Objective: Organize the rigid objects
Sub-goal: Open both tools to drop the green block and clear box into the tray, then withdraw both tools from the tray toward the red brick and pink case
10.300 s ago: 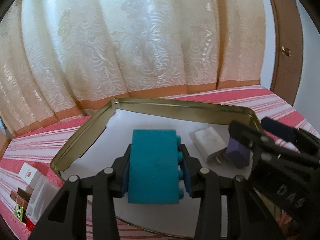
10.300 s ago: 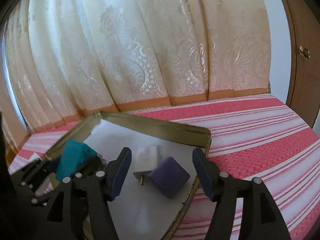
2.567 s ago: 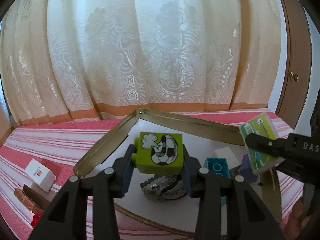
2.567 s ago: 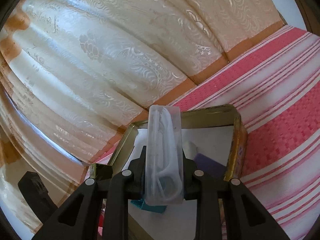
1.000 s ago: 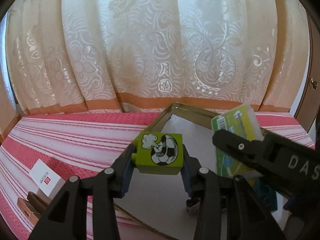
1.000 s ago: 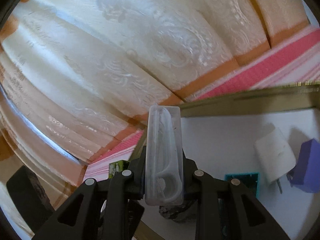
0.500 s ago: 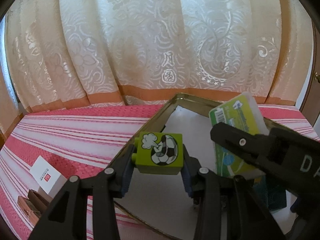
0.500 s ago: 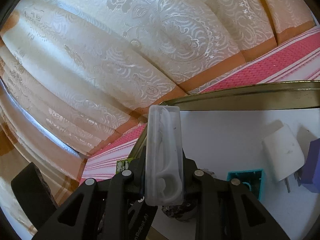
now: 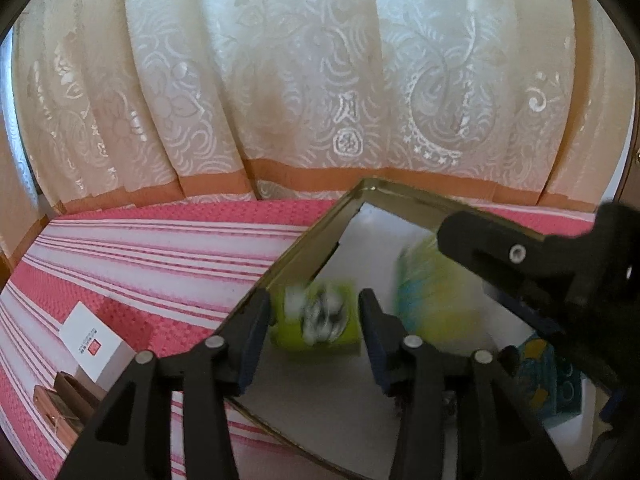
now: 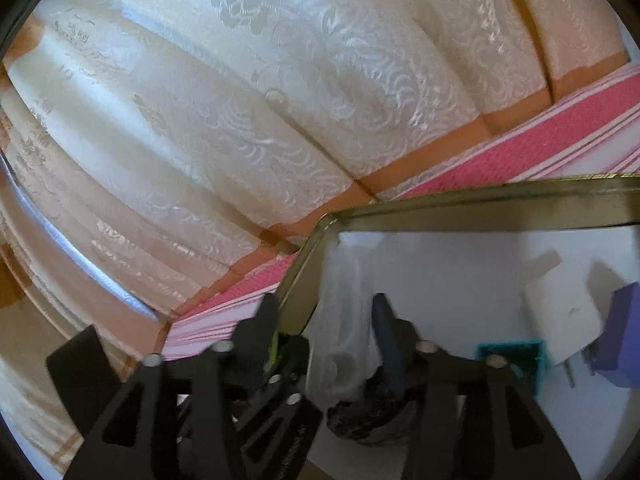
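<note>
In my tray (image 10: 480,208) lie a white charger (image 10: 560,316), purple block (image 10: 620,336), teal brick (image 10: 516,354) and a dark lump (image 10: 368,420). Its left corner is bare. My left gripper (image 9: 314,328) is opening, the blurred green block (image 9: 316,322) loose between its fingers. My right gripper (image 10: 324,332) is opening too, its clear case (image 10: 340,340) slipping free.

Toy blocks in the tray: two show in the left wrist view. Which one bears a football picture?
The lime-green block, blurred between the left gripper's opening jaws. The teal block, at the right behind the other gripper, is plain with open round sockets.
</note>
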`<state>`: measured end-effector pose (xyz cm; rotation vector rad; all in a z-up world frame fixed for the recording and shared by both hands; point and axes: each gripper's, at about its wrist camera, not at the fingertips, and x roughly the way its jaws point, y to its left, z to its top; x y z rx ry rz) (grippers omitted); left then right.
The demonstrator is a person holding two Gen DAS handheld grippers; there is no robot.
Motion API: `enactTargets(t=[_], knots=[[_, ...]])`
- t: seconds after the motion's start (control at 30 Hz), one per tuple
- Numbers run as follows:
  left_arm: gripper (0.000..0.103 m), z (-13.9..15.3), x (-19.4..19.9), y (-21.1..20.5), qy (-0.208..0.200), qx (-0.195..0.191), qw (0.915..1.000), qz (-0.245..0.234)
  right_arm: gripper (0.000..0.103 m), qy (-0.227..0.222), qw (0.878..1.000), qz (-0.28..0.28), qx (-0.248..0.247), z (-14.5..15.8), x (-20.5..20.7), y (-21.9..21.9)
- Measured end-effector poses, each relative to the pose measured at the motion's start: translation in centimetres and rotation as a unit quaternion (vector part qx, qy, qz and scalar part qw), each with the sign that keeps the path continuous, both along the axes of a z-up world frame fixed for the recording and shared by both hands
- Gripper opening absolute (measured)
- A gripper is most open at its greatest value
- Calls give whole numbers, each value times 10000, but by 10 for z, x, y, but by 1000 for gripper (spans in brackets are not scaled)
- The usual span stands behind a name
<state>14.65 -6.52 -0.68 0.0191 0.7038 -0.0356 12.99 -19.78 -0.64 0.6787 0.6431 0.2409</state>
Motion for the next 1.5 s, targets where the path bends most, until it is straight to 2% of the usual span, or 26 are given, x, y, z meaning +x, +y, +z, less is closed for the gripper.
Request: enactTargets(t=[0.03,0.13,0.17,0.23,0.27,0.4,0.53,0.67,0.77,0.93,0.97,1.03,1.2,1.5], knots=[[64,0,-1,0,12,-57,10000,-50,59,-45,10000,22,63,1,-2,-2],[77,2,-7,-3,-67,-91,9999,-131,64,-161,9997,-57,173,6,-9,-7],[80,4,-10,-4,-141,-39,9998,-154,67,-207,9996,-137,123,8,-13,-9],[99,7,-14,-5,-282,118,9995,-92,80,-296,9987,-392,-106,13,-21,-11],[103,10,-17,-5,-398,219,9990,-20,80,-377,9977,-521,-201,16,-27,-13],[103,22,-32,2,-921,406,9948,159,80,-626,9906,-1039,-636,28,-44,-16],[103,27,-43,9,-1077,332,9935,160,80,-823,9789,-1456,-1175,35,-55,-12],[103,24,-55,17,-1156,437,9922,188,80,-1103,9698,-1584,-1489,38,-68,-8],[103,25,-62,26,-1251,328,9913,232,84,-1354,9589,-1739,-1789,40,-80,0],[103,26,-71,33,-1352,286,9901,246,93,-2108,9260,-2171,-2259,46,-115,12],[103,25,-72,33,-1339,295,9903,234,93,-2155,9233,-2187,-2309,47,-118,13],[103,26,-75,33,-1352,321,9901,208,93,-2111,9234,-2153,-2375,45,-122,16],[103,26,-82,32,-1368,404,9897,140,93,-1857,9351,-1797,-2426,42,-121,24],[103,24,-89,46,-1234,247,9919,167,93,-1861,9344,-1571,-2600,39,-130,37]])
